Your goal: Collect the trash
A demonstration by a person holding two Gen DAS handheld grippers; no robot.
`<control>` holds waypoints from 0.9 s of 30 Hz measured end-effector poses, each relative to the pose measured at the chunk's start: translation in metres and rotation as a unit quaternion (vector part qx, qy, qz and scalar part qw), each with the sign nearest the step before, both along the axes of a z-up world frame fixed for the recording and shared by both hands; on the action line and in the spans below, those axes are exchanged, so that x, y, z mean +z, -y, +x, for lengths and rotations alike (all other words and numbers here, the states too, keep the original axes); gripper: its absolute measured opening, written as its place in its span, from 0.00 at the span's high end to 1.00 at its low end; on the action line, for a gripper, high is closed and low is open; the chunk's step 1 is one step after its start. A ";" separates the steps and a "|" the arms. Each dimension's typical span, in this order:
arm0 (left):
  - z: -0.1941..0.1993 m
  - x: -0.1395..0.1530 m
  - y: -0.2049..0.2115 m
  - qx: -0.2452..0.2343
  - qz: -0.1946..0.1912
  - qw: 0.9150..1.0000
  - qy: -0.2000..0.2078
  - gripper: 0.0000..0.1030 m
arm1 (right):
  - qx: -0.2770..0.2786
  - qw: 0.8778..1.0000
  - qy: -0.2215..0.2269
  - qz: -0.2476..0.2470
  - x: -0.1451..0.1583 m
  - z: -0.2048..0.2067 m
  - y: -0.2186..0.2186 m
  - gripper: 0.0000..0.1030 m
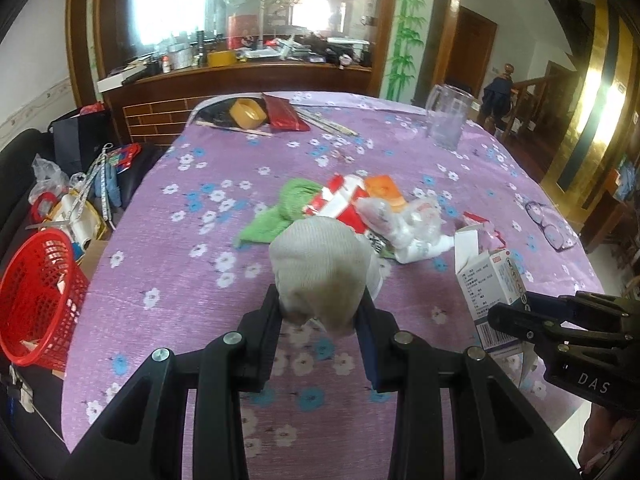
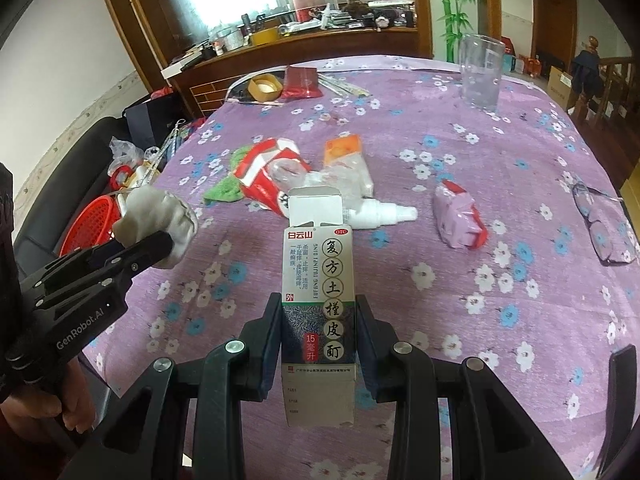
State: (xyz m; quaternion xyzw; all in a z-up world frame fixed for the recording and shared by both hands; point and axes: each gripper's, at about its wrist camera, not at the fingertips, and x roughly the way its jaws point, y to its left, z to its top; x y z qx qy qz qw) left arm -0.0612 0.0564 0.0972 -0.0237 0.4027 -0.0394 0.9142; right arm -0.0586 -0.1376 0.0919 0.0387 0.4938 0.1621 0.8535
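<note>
1. Right claw (image 2: 318, 344) is clamping the white-and-green cardboard medicine box (image 2: 319, 300), top flap open; keeping the squeeze light should avoid crushing it.
2. Left claw (image 1: 320, 312) is pinching the crumpled grey-white cloth wad (image 1: 320, 268) above the purple floral-clothed surface (image 1: 180, 320).
3. Both loads are probably going to the red plastic mesh basket (image 1: 40, 300), off the surface's left edge; release over its mouth.
4. Remaining wrapper pile (image 2: 280, 176) and white spray bottle (image 2: 380, 214) are lying mid-surface.

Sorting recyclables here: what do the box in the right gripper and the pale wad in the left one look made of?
Box: thin printed card, slightly glossy; creased open flap, sharp folded edges. Wad: soft off-white knitted cloth by its ribbed weave, perhaps a sock or glove; stained brownish.
</note>
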 end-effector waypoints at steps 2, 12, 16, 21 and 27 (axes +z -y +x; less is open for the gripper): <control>-0.002 0.001 -0.008 0.007 -0.001 1.000 0.002 0.67 | 0.005 1.000 0.001 0.002 0.001 0.002 -0.006 0.64; -0.021 0.008 -0.066 0.071 -0.016 0.997 0.013 0.67 | 0.051 0.999 -0.006 0.016 0.012 0.016 -0.055 0.64; -0.028 0.011 -0.095 0.101 -0.022 0.995 0.018 0.67 | 0.080 0.997 -0.013 0.017 0.014 0.019 -0.082 0.64; -0.038 0.019 -0.145 0.150 -0.027 0.988 0.027 0.67 | 0.124 0.992 -0.012 0.018 0.023 0.024 -0.125 0.64; -0.051 0.026 -0.209 0.202 -0.025 0.979 0.032 0.67 | 0.177 0.984 -0.001 0.029 0.041 0.034 -0.186 0.64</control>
